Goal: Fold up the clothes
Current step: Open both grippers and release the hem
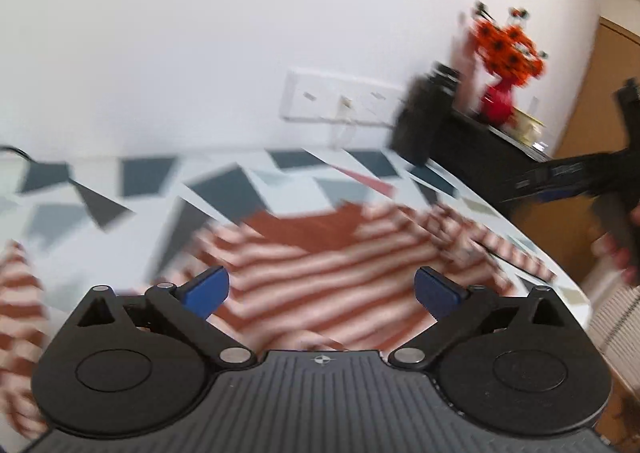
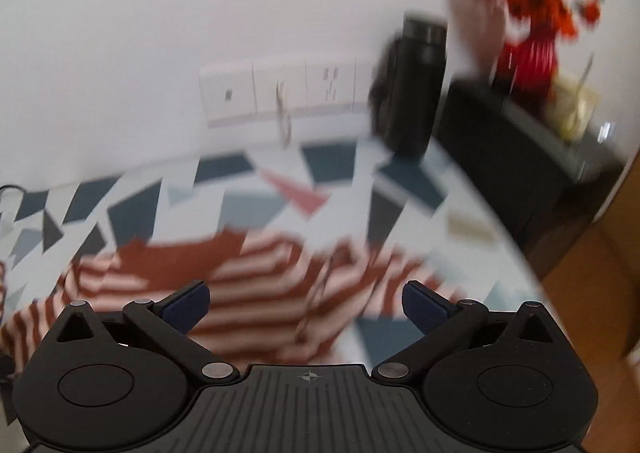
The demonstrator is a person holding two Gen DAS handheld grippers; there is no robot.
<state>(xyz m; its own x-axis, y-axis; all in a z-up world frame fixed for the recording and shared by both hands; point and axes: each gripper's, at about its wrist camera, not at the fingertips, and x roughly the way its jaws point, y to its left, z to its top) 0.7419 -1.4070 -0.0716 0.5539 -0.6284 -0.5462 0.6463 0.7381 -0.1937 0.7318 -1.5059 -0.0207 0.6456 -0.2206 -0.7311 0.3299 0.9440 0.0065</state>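
A rust-and-pale-pink striped garment (image 1: 320,253) with a solid rust band lies spread on the table with the geometric patterned cloth (image 1: 224,181). My left gripper (image 1: 322,287) hangs above it, its blue pads far apart and nothing between them. In the right wrist view the same garment (image 2: 256,273) lies rumpled below my right gripper (image 2: 306,303), which is also open and empty above the cloth. The right gripper's black body (image 1: 592,173) and a hand on it show at the right edge of the left wrist view. Both views are motion-blurred.
A black bottle (image 2: 416,89) stands at the table's back by the white wall with a socket strip (image 2: 288,93). A red vase of orange flowers (image 2: 532,53) sits on a dark sideboard (image 2: 520,145) to the right. The table's rounded edge (image 2: 508,229) drops off to a wooden floor.
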